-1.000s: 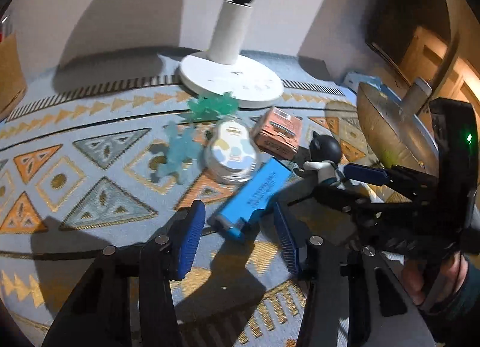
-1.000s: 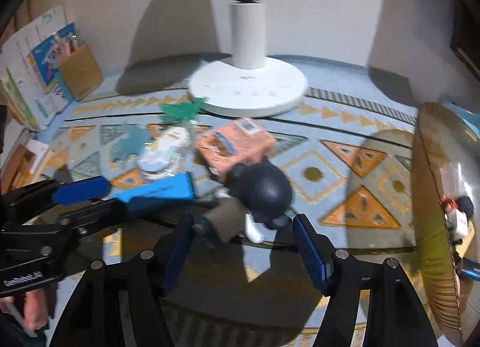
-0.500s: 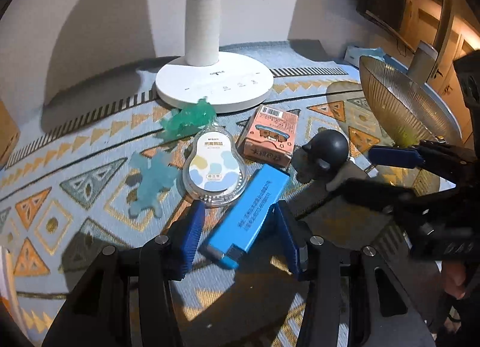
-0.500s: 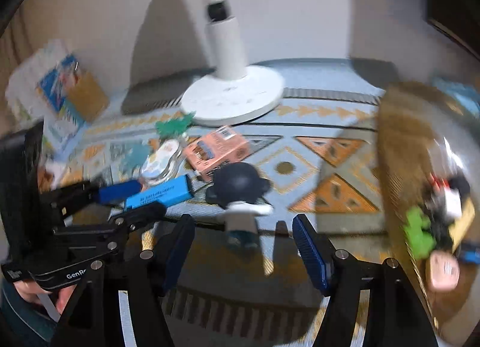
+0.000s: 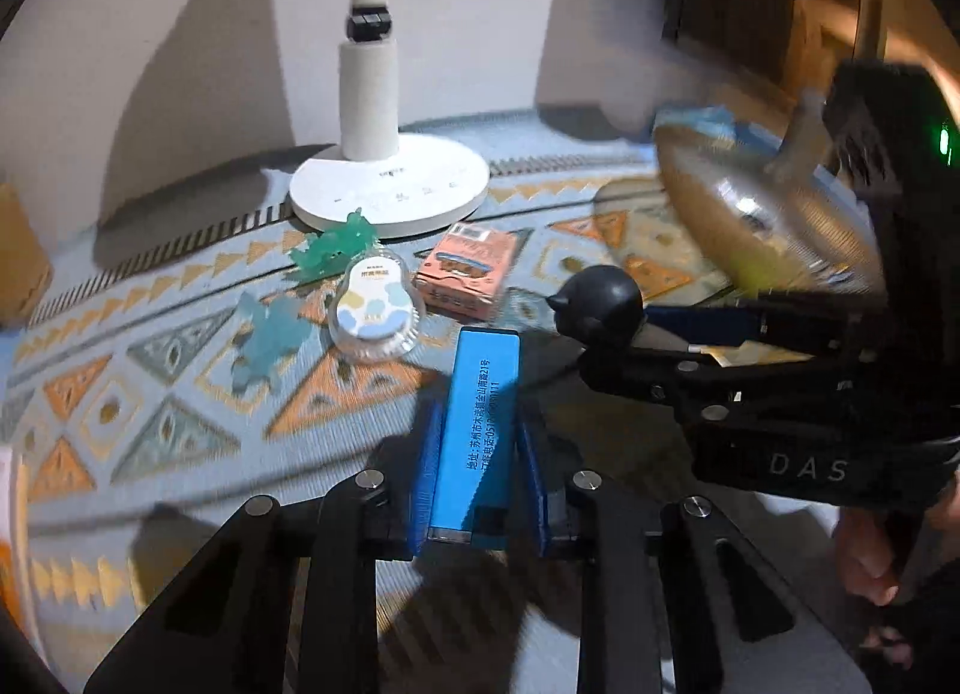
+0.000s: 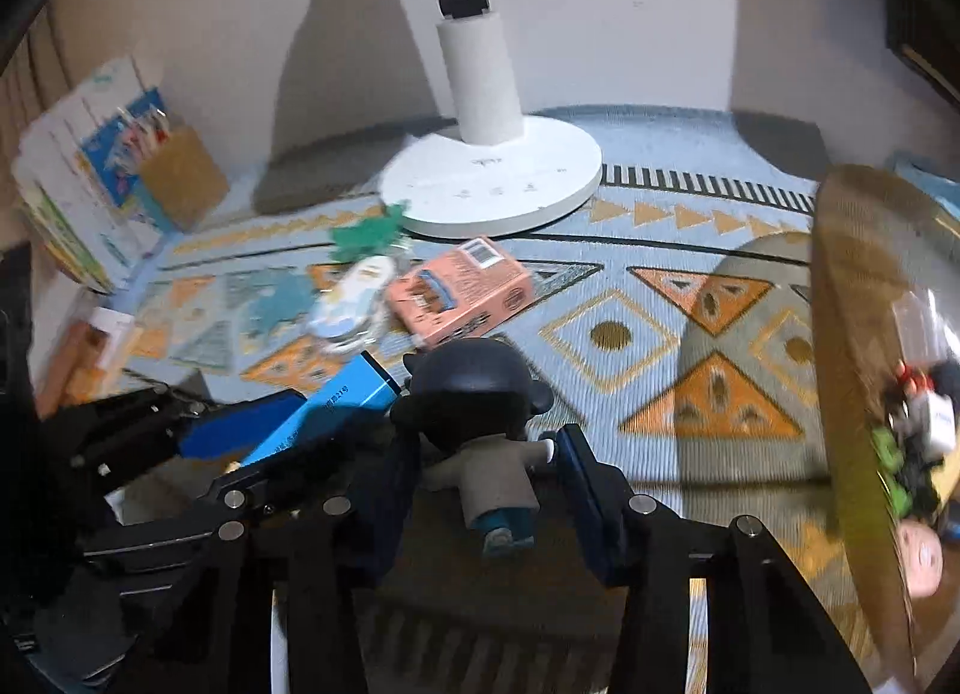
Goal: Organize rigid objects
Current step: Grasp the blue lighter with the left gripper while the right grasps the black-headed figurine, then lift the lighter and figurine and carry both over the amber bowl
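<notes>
A blue rectangular box [image 5: 480,412] sits lengthwise between the pads of my left gripper [image 5: 474,424], which is shut on its lower half above the patterned cloth. The same blue box [image 6: 342,400] shows in the right wrist view, left of centre. A small figure [image 6: 474,388] with a round black head, grey body and blue legs leans back between the pads of my right gripper [image 6: 483,448]. Those jaws are closing, and both pads touch the figure's arms. In the left wrist view the figure's head [image 5: 600,304] pokes up over the right gripper [image 5: 621,343].
A white lamp base [image 5: 390,184] stands at the back. Before it lie an orange carton [image 5: 465,268], a clear blister pack [image 5: 375,310], and a green [image 5: 336,250] and a blue [image 5: 270,334] soft shape. A ribbed amber bowl [image 6: 852,334] with several small items is at right; cartons [image 6: 90,178] lean at far left.
My left gripper has shut on the blue box, which now points straight away. The right jaws have narrowed onto the figure, which now leans back between the pads.
</notes>
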Motion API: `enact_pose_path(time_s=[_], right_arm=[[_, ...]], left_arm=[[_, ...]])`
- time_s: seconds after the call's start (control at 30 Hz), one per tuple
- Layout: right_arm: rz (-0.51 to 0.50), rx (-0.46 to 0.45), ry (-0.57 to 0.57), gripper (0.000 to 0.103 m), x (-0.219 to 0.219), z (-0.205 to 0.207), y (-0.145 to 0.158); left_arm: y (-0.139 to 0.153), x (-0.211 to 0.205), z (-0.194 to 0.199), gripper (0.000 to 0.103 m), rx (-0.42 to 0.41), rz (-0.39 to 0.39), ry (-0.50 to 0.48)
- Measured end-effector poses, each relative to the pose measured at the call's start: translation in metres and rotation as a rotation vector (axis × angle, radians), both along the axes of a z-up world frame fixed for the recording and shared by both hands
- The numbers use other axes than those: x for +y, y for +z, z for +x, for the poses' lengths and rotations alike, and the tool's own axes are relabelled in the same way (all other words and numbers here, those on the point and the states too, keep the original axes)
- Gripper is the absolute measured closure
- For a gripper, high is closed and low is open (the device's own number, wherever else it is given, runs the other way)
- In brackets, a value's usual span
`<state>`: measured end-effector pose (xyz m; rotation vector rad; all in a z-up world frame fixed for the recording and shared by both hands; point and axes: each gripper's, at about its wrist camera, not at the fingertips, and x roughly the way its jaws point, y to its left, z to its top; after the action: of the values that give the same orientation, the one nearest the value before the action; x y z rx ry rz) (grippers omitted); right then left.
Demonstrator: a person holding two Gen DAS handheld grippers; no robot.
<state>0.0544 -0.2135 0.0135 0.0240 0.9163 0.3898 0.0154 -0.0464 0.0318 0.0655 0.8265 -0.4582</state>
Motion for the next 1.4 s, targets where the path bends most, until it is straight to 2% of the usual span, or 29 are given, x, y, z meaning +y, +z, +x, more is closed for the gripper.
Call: enact_pose_path(time_s=[0.1, 0.2, 0.33, 0.43, 0.53, 0.6, 0.67, 0.73, 0.77, 0.93, 1.0, 1.03, 1.07, 1.1, 1.13, 1.17, 1.27, 1.4], right_arm=[[0.029, -0.022, 0.017, 0.057, -0.01, -0.033, 0.014], [0.028, -0.019, 0.042, 0.057, -0.019, -0.067, 0.018], [0.006, 0.02, 0.06, 0.057, -0.035, -0.108, 0.003], [-0.044, -0.005, 0.069, 0.057, -0.039, -0.126, -0.011], [-0.096, -0.039, 0.099, 0.057, -0.037, -0.135, -0.019], [-0.1, -0.047, 0.106, 0.057, -0.038, -0.136, -0.023], [-0.087, -0.045, 0.096, 0.057, -0.04, -0.137, -0.024], [-0.057, -0.017, 0.093, 0.049, -0.043, -0.136, -0.023], [-0.045, -0.01, 0.092, 0.039, -0.044, -0.137, -0.023], [-0.031, -0.025, 0.059, 0.038, -0.045, -0.139, -0.025], [-0.034, -0.029, 0.043, 0.038, -0.043, -0.138, -0.025], [-0.053, -0.038, 0.027, 0.039, -0.039, -0.138, -0.025], [-0.079, -0.048, 0.02, 0.052, -0.036, -0.137, -0.025], [-0.11, -0.064, 0.02, 0.058, -0.032, -0.138, -0.024], [-0.13, -0.076, 0.027, 0.058, -0.028, -0.14, -0.024], [-0.12, -0.075, 0.037, 0.058, -0.027, -0.141, -0.023], [0.0, -0.031, 0.074, 0.058, -0.03, -0.14, -0.017], [0.065, -0.086, 0.036, 0.058, -0.053, -0.14, 0.02]], left_arm=[[0.011, 0.008, -0.032, 0.081, -0.022, -0.027, 0.031], [0.01, 0.012, -0.066, 0.081, 0.006, -0.05, 0.069], [-0.003, 0.01, -0.09, 0.081, 0.025, -0.027, 0.119], [-0.015, 0.006, -0.095, 0.081, 0.028, 0.001, 0.151], [-0.016, 0.0, -0.096, 0.08, 0.018, 0.051, 0.164], [-0.023, -0.001, -0.091, 0.079, 0.046, 0.074, 0.154], [-0.022, -0.002, -0.092, 0.068, 0.039, 0.075, 0.141], [-0.023, -0.005, -0.093, 0.065, 0.027, 0.091, 0.136], [-0.023, -0.007, -0.094, 0.065, 0.02, 0.111, 0.136], [-0.022, -0.006, -0.093, 0.065, 0.022, 0.107, 0.138], [-0.022, -0.007, -0.094, 0.069, 0.019, 0.118, 0.139], [-0.022, -0.009, -0.094, 0.075, 0.012, 0.127, 0.143], [-0.022, -0.011, -0.095, 0.082, 0.004, 0.137, 0.146], [-0.022, -0.012, -0.096, 0.082, 0.0, 0.144, 0.142], [-0.021, -0.013, -0.097, 0.082, -0.003, 0.15, 0.141], [-0.018, -0.013, -0.099, 0.082, -0.013, 0.147, 0.139], [-0.004, -0.014, -0.101, 0.082, -0.028, 0.11, 0.13], [0.049, -0.027, -0.098, 0.082, -0.131, 0.054, 0.09]])
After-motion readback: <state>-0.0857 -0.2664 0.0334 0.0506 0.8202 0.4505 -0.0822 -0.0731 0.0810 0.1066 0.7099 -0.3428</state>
